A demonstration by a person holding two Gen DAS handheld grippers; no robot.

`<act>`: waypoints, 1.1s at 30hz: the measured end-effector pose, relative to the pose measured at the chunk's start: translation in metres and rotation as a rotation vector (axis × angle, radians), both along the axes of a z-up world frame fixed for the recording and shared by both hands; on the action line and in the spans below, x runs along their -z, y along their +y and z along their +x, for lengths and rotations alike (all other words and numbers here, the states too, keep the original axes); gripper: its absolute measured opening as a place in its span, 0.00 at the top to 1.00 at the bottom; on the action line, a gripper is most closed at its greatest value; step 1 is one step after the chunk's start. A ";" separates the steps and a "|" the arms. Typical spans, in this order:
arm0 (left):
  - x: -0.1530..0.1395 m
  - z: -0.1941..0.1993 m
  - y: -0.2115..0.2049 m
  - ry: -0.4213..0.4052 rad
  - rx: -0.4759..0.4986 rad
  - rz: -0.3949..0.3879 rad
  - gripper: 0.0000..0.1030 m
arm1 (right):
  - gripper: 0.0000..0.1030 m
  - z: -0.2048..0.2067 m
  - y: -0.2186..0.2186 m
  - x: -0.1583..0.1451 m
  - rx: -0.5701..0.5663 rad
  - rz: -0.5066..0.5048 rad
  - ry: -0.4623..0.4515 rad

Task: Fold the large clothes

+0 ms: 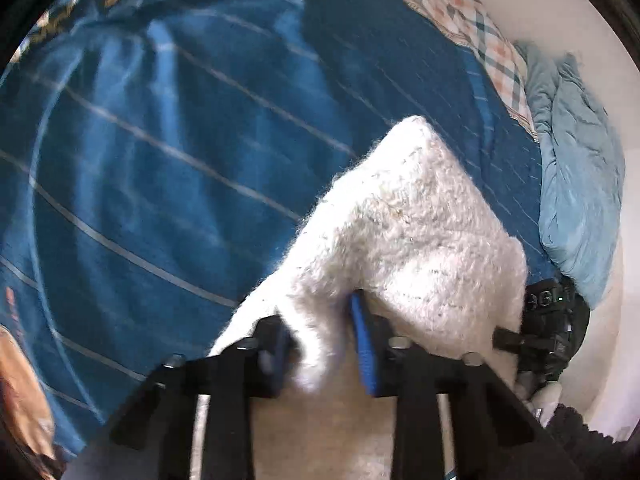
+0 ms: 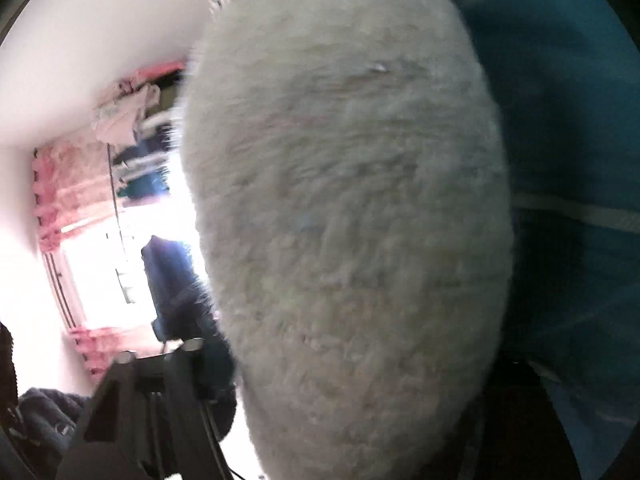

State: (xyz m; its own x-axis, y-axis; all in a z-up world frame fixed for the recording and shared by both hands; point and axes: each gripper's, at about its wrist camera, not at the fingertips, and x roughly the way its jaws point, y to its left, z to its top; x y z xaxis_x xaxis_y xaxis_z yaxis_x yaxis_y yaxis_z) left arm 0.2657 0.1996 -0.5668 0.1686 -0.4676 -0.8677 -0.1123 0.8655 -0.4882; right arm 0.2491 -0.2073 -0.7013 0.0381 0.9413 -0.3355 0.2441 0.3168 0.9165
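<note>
A fluffy white knitted garment (image 1: 404,232) hangs from my left gripper (image 1: 320,348), whose blue-padded fingers (image 1: 364,352) are shut on a fold of it, held above the blue striped bedspread (image 1: 160,160). In the right wrist view the same white garment (image 2: 352,220) fills most of the frame, blurred and very close. My right gripper (image 2: 224,364) is at the garment's left edge; only its left finger (image 2: 216,360) shows, pressed against the fabric, the other hidden behind it. The right gripper also shows in the left wrist view (image 1: 548,332), at the garment's right edge.
A checked pillow (image 1: 480,36) and a crumpled light-blue cloth (image 1: 576,184) lie at the bed's far side by a white wall. In the right wrist view, pink curtains (image 2: 72,184), a bright window (image 2: 104,264) and hanging clothes (image 2: 124,116) are at the left.
</note>
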 end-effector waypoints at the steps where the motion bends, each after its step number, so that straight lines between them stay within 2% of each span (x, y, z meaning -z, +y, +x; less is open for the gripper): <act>1: -0.005 0.002 0.005 0.005 -0.010 -0.013 0.82 | 0.45 0.001 0.001 -0.009 0.010 0.007 -0.010; 6: -0.032 0.013 0.016 -0.022 -0.015 -0.040 0.82 | 0.48 0.018 0.011 -0.054 0.020 0.050 -0.063; 11: -0.066 0.058 0.012 -0.074 -0.032 -0.076 0.82 | 0.48 0.073 0.000 -0.090 0.045 0.080 -0.110; 17: -0.100 0.159 -0.012 -0.169 -0.026 -0.116 0.82 | 0.48 0.188 -0.032 -0.125 0.075 0.092 -0.186; 21: -0.117 0.246 -0.030 -0.236 -0.008 -0.100 0.82 | 0.48 0.275 -0.044 -0.135 0.091 0.110 -0.222; 22: -0.119 0.270 -0.034 -0.251 -0.007 -0.106 0.82 | 0.48 0.307 -0.048 -0.135 0.087 0.118 -0.237; 26: -0.111 0.351 -0.048 -0.302 0.000 -0.103 0.82 | 0.48 0.406 -0.062 -0.110 0.083 0.165 -0.260; 28: -0.095 0.381 -0.055 -0.311 0.003 -0.103 0.82 | 0.48 0.452 -0.073 -0.078 0.089 0.183 -0.241; 31: -0.043 0.424 -0.069 -0.268 -0.002 -0.115 0.82 | 0.48 0.500 -0.092 -0.019 0.099 0.123 -0.169; 33: -0.010 0.448 -0.079 -0.221 0.000 -0.117 0.82 | 0.48 0.513 -0.109 0.017 0.103 0.108 -0.100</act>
